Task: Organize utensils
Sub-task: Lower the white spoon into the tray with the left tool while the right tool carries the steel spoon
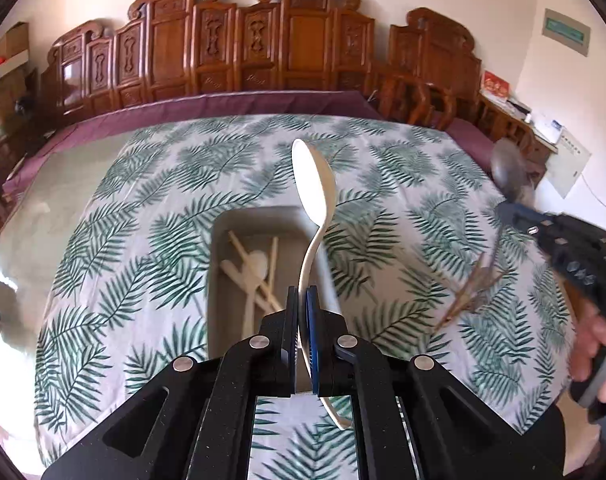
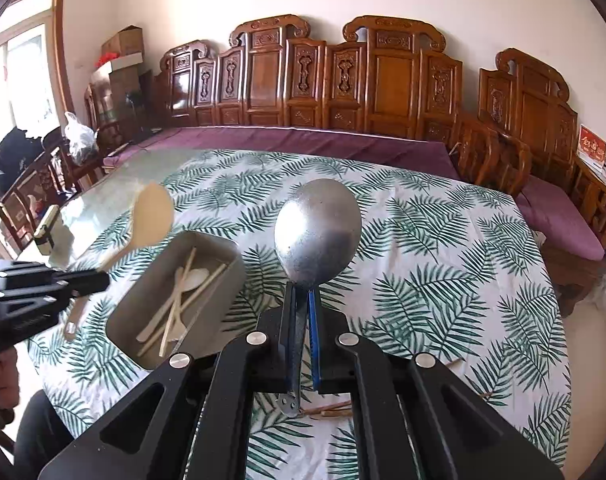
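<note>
My left gripper [image 1: 302, 300] is shut on the handle of a cream spoon [image 1: 314, 184], which stands upright above a grey tray [image 1: 219, 280]. The tray holds several cream and wooden utensils [image 1: 255, 276]. My right gripper [image 2: 302, 292] is shut on a grey metal spoon [image 2: 318, 232], bowl up, above the table and right of the tray [image 2: 211, 304]. The left gripper with its cream spoon [image 2: 151, 216] shows at the left of the right wrist view. The right gripper [image 1: 559, 240] shows at the right of the left wrist view.
The table wears a white cloth with green leaves [image 1: 123, 260]. Wooden chopsticks [image 1: 471, 288] lie on it right of the tray; more show under my right gripper [image 2: 331, 408]. A carved wooden bench [image 2: 343, 92] with purple cushions stands behind.
</note>
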Demonstrator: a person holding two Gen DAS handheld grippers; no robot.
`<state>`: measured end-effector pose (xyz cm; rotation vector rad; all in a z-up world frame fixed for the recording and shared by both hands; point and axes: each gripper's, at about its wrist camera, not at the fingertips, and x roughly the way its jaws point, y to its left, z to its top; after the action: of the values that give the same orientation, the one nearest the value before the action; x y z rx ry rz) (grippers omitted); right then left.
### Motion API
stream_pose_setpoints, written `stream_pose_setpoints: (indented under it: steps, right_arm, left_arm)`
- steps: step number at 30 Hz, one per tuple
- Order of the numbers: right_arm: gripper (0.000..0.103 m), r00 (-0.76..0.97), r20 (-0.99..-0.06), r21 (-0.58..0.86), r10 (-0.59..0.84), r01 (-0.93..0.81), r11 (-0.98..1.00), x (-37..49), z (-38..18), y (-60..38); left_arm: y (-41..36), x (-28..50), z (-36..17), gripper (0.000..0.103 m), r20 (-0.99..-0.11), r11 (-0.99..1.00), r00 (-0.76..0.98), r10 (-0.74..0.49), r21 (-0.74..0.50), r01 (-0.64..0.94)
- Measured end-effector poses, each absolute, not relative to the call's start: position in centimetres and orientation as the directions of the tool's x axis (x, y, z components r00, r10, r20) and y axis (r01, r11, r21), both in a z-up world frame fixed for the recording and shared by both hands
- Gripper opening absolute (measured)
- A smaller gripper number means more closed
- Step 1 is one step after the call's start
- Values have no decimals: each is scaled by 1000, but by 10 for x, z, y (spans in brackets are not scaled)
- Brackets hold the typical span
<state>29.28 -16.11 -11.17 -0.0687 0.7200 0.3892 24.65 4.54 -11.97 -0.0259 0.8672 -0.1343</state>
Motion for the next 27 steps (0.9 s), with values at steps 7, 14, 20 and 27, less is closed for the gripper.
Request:
stream_pose_setpoints:
  steps: [7, 14, 20, 27]
  right_arm:
    - [7, 672, -643, 78, 368, -421, 904, 291, -98, -138]
    - [7, 652, -638, 89, 410, -467, 880, 287, -90, -114]
    - [7, 632, -639, 104, 439, -495, 863, 285, -86, -101]
    - [7, 614, -641, 113, 461, -519, 847, 283, -86, -89]
  left_arm:
    - [67, 263, -150, 3, -798, 996, 597, -83, -57, 63]
    - [77, 277, -176, 3, -831, 998, 552, -67, -54, 40]
    - [79, 285, -190, 3, -847, 998, 527, -70, -60, 36]
    - [75, 294, -199, 4, -859, 997, 506, -78, -65, 43]
